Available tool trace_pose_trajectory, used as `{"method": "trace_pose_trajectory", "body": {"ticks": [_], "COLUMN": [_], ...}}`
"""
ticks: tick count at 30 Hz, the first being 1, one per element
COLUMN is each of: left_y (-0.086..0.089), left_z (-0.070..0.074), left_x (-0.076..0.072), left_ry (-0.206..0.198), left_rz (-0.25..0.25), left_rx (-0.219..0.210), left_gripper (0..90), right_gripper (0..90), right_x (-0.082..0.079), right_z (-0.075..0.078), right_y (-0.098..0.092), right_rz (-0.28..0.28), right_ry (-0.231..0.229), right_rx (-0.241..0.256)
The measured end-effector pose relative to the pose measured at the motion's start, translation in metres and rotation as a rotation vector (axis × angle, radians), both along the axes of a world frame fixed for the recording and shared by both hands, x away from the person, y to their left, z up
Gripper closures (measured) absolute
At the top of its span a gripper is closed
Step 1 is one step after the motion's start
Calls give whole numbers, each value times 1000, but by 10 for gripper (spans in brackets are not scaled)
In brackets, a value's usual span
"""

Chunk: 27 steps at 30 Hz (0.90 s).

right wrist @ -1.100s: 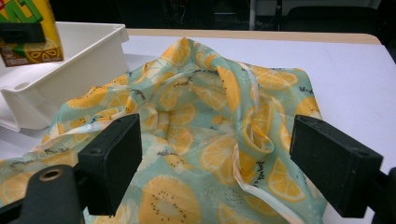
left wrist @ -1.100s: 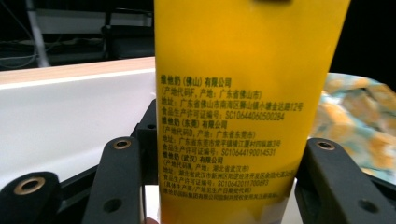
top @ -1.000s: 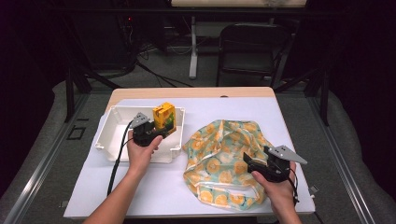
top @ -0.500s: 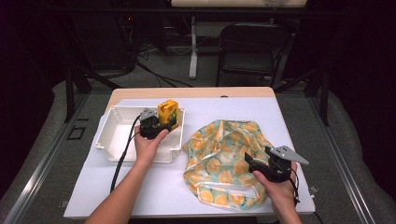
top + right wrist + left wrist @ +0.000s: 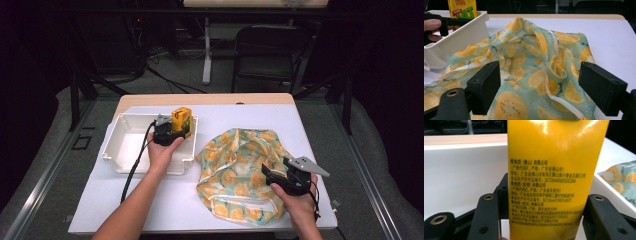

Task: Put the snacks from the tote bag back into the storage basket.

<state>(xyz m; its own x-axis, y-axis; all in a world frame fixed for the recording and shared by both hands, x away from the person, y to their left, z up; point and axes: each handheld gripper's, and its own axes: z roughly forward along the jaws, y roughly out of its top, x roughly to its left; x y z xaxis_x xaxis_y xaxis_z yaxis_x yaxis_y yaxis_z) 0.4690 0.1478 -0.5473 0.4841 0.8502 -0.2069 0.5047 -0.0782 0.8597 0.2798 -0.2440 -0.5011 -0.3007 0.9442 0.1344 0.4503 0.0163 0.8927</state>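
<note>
A yellow drink carton [image 5: 181, 120] stands upright at the right end of a white bin [image 5: 125, 150]. My left gripper [image 5: 175, 131] is shut on it from the near side. In the left gripper view the carton [image 5: 554, 170], its printed side facing the camera, sits between the two jaws of my left gripper [image 5: 544, 207]. A crumpled bag with an orange-and-kiwi print [image 5: 240, 170] lies to the right of the bin. My right gripper [image 5: 276, 169] hovers open over the bag's near right part. In the right gripper view the bag [image 5: 536, 50] lies beyond the wide-apart jaws of my right gripper [image 5: 541, 80].
The bin [image 5: 461, 32] and bag rest on a white sheet over the table [image 5: 250, 115]. The bag's left edge touches the bin's right wall. A dark chair [image 5: 270, 55] and cables stand on the floor beyond the table's far edge.
My left gripper has carried the carton a little to the right and farther back inside the bin. The right gripper has hardly moved.
</note>
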Motion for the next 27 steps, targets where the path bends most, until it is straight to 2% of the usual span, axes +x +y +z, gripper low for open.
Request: {"method": "trace_pose_trajectory", "body": {"ticks": [5,9,11,18,27], "left_y": [-2,-5,-6,-8,-7], "left_z": [-1,-5,-6,-11,-11], "left_x": [1,0,0,2,3], "left_ry": [-7,-7,-3,28,43], "left_rz": [-5,-26,-34,-38,-46], "left_rx": [15,62,71,87,81], "left_gripper": [508,507,505,504,502], "right_gripper": [174,175,175,176,177], "right_x": [0,0,0,0,1], "right_z": [-1,-1,-1,-2,-3], "right_y": [1,2,3,2,2], "right_rz": [2,3,3,3,2], "right_ry": [-2,1,5,10,12], "right_rx": [3,-3,-5,-9,-9]}}
